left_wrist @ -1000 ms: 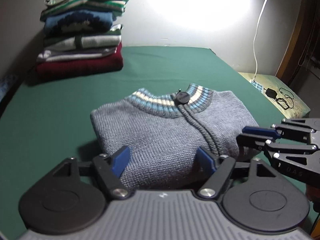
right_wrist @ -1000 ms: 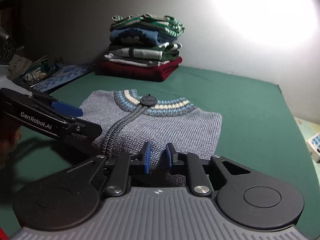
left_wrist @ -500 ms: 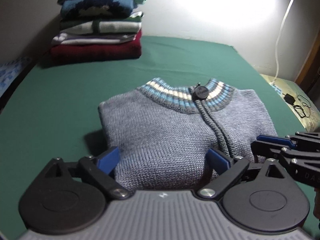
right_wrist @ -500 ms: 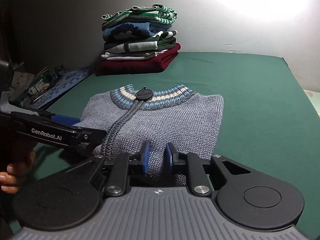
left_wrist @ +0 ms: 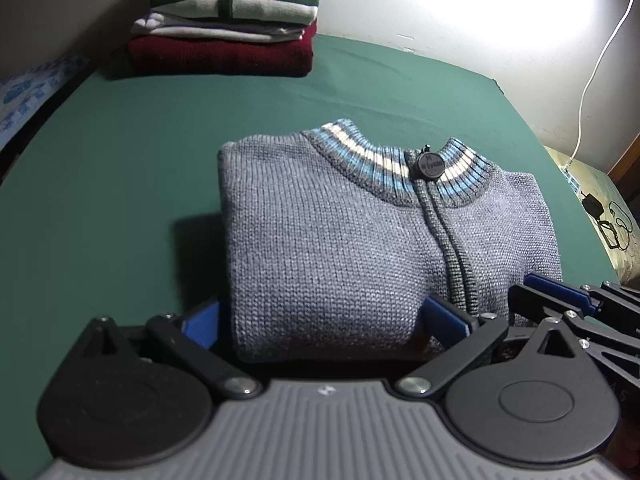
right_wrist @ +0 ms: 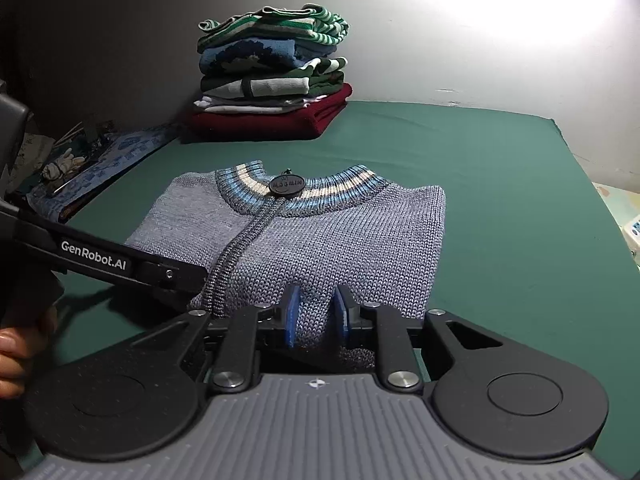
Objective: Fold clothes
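Note:
A folded grey knit sweater [left_wrist: 340,248] with a blue-and-cream striped collar and a zip lies on the green cover [left_wrist: 100,160]. My left gripper [left_wrist: 320,316] stands wide open at the sweater's near left corner. One blue pad sits just outside the left edge, the other rests on the knit near the zip. My right gripper [right_wrist: 316,312] holds a bunched ridge of the sweater [right_wrist: 340,240] at its near edge, and its jaws are opening. Its fingers [left_wrist: 556,292] show at the right of the left wrist view. The left gripper's finger [right_wrist: 120,260] crosses the right wrist view.
A stack of folded clothes [right_wrist: 272,80] stands at the far left corner by the wall, also seen as the stack [left_wrist: 228,20]. A white cable [left_wrist: 592,80] and a charger [left_wrist: 600,208] lie right of the bed. A person's hand [right_wrist: 12,356] grips the left handle.
The left jaws spread wider around the sweater's near corner and the left view rolled and tipped down. The right pads moved slightly apart with knit still between them.

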`<state>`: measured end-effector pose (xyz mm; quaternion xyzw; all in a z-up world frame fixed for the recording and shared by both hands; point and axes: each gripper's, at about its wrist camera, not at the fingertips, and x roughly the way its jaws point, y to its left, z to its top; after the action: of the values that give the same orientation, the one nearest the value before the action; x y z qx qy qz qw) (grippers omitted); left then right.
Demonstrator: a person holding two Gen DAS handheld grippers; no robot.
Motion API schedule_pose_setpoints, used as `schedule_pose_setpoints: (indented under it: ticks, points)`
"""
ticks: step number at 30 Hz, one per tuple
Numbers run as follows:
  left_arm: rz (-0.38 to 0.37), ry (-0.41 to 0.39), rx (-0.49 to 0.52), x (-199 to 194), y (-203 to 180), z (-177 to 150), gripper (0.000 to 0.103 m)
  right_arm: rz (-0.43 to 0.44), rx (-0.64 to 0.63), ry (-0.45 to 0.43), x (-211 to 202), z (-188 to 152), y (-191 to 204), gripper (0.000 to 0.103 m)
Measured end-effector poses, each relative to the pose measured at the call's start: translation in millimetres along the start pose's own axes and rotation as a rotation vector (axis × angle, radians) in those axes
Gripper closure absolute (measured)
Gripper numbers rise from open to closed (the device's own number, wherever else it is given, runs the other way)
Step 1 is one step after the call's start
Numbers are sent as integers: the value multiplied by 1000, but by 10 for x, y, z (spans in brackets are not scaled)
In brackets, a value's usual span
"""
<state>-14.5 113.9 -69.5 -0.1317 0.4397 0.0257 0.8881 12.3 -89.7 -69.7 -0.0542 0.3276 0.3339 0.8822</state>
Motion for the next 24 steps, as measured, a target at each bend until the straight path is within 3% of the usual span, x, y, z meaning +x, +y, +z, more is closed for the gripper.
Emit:
schedule_pose_setpoints:
  ticks: [6,8,9,11,12,13,14,15,16,19,24]
  points:
    - [-46,27,27,56,74,-3,1,-69,11,9,-11,27,133,77]
    - [-60,33,34,73,88,1,1,-97,31,12,-17,43,182,68]
    - [-69,34,35,82,97,1,1,-111,38,16,-21,49,212,61]
    - [-87,34,39,105,118,0,1,-93,51,29,-18,46,243,9]
    - [-96,34,43,120,129,-1,1,-72,70,40,-8,33,245,7]
    - [-104,29,49,123,138,-1,1,-70,82,34,-10,24,255,22]
    - [-108,27,56,125,143,-2,1,-118,78,-14,-42,29,287,50]
    - [-112,26,63,127,148,-2,1,-159,71,-54,-79,55,300,62]
    - [-114,26,71,133,146,0,1,-155,83,-61,-107,97,273,67]
    - [-121,27,86,152,149,1,1,-147,121,-80,-187,213,195,32]
    - [-125,34,99,159,160,3,1,-203,174,-76,-204,197,167,32]
